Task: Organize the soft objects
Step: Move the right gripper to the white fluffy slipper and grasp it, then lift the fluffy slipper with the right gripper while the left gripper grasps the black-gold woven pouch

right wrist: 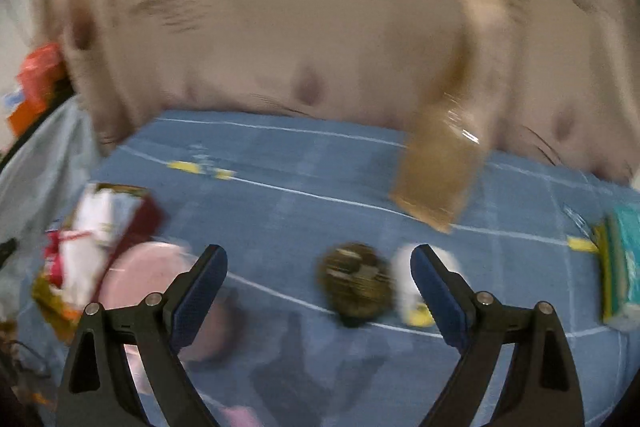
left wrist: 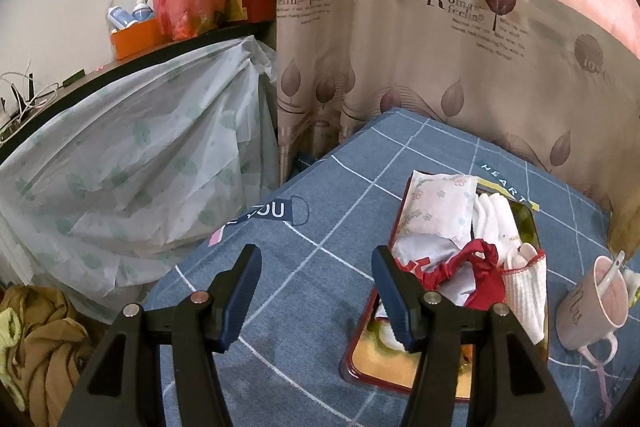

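Most of the soft things already sit heaped in the red-rimmed tray (left wrist: 366, 359) toward the far right part of the blue checked surface (left wrist: 304, 267): a floral packet (left wrist: 438, 205), white cloths (left wrist: 496, 219), a red drawstring pouch (left wrist: 476, 267) and a ribbed white sock (left wrist: 528, 291) draped over its right rim. The left claw (left wrist: 316, 297) hangs wide and empty, just left of the tray. The right claw (right wrist: 320, 293), also wide and holding nothing, hovers over a blurred dark round object (right wrist: 356, 285) and a white item (right wrist: 412, 287), which I judge are left to gather, beside the pink mug (left wrist: 592, 307).

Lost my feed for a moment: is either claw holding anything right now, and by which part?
Nothing is held. The left claw is open beside the tray; the right claw is open above the blue cloth.
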`<state>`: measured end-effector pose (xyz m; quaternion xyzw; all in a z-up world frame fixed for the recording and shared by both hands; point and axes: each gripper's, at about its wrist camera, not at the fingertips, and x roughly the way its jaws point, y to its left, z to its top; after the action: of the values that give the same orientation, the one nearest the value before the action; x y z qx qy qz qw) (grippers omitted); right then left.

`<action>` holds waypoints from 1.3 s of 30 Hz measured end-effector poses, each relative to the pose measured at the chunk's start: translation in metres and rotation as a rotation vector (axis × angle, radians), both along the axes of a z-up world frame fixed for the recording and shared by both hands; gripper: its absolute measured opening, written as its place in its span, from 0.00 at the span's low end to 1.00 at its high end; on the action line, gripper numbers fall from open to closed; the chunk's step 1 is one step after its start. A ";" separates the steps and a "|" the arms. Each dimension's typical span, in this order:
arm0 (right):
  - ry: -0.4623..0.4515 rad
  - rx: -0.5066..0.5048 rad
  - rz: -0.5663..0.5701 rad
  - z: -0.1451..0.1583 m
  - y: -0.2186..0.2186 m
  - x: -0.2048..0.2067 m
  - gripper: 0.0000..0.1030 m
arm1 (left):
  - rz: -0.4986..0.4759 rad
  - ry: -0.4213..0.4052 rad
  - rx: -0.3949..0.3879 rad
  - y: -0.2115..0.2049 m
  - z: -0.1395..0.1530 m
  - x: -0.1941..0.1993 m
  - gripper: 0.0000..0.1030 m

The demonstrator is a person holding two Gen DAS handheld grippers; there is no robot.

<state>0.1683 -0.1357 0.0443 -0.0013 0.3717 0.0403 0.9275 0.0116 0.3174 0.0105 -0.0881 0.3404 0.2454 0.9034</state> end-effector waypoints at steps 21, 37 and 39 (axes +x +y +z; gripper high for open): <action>0.084 0.036 -0.133 -0.078 -0.075 0.039 0.72 | -0.124 0.013 0.132 -0.046 0.003 0.007 0.57; 0.095 0.013 -0.134 -0.082 -0.106 -0.003 0.46 | -0.559 0.001 0.039 -0.208 0.014 0.032 0.57; 0.095 0.010 -0.150 -0.082 -0.116 -0.014 0.46 | -0.617 0.015 0.002 -0.232 0.010 0.038 0.57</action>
<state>0.1542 -0.2518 -0.0374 0.0332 0.4142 -0.0272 0.9092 0.0493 0.0857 0.0201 0.0220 0.3575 -0.0393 0.9328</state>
